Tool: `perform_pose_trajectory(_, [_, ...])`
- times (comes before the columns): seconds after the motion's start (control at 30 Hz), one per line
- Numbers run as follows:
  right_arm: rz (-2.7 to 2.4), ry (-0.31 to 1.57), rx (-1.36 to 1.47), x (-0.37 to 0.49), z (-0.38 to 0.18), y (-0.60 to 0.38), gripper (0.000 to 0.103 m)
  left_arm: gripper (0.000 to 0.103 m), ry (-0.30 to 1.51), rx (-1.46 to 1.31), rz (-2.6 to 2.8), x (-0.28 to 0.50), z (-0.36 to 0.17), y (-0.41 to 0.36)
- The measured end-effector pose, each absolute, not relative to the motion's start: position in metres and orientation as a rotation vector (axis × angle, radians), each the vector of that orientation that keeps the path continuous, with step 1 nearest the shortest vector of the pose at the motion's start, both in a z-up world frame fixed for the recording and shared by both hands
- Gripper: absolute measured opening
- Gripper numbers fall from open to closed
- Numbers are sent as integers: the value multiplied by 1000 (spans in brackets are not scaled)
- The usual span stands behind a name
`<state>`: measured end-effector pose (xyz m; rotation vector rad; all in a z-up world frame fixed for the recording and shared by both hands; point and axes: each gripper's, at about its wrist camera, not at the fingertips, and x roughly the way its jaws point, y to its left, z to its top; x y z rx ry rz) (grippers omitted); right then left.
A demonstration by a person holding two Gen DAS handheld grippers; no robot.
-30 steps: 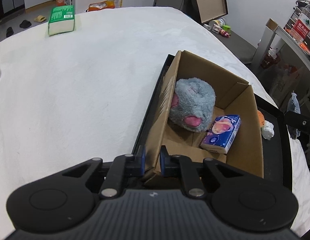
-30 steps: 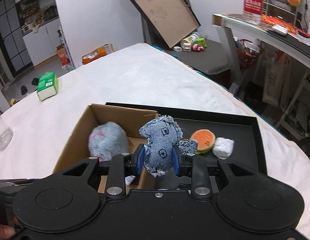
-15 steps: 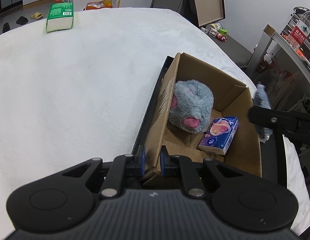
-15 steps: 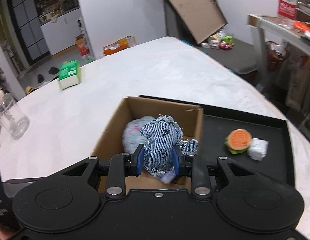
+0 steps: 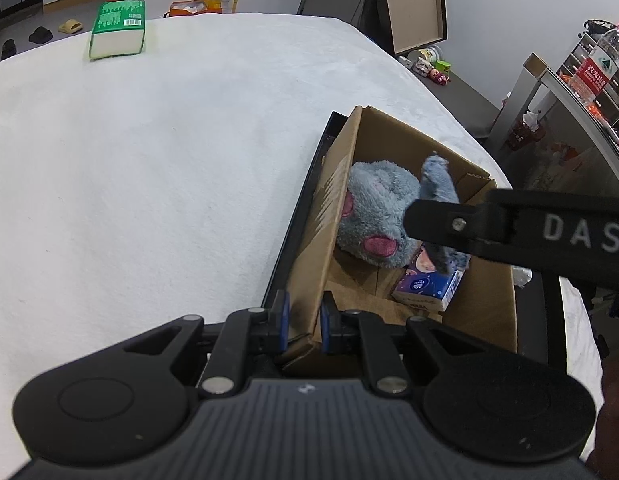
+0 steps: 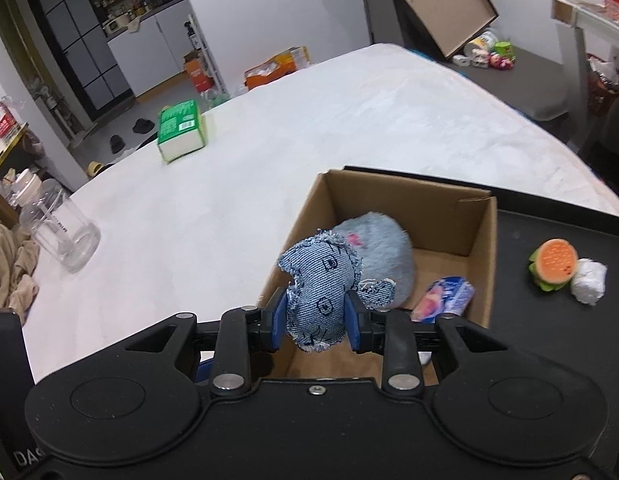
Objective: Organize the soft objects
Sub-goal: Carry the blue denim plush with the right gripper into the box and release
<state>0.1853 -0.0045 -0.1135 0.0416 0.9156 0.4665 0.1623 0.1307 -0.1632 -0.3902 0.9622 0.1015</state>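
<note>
The right gripper [image 6: 315, 312] clenches a denim elephant [image 6: 319, 280] above the cardboard box [image 5: 485, 312], seemingly clear of the grey plush [image 5: 373, 216]; the left gripper [image 5: 303, 322] pinches the box's wall.

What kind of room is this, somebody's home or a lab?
Probably a lived-in home or a home-like test room: slippers lie on the floor, a kitchen-style cabinet stands behind, and a white-covered table holds a cardboard box of soft toys.
</note>
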Motion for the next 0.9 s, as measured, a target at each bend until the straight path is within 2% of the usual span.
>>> perform_pose_trajectory(0.23, [479, 929, 61, 189, -116, 2, 31, 14, 965, -394, 102, 163, -163, 131])
perform_pose_trajectory(0.4, [489, 941, 46, 191, -119, 7, 42, 14, 971, -383, 106, 163, -162, 129])
perform_pose_trajectory(0.9, [458, 931, 68, 191, -112, -40, 42, 17, 1007, -314, 133, 167, -153, 119])
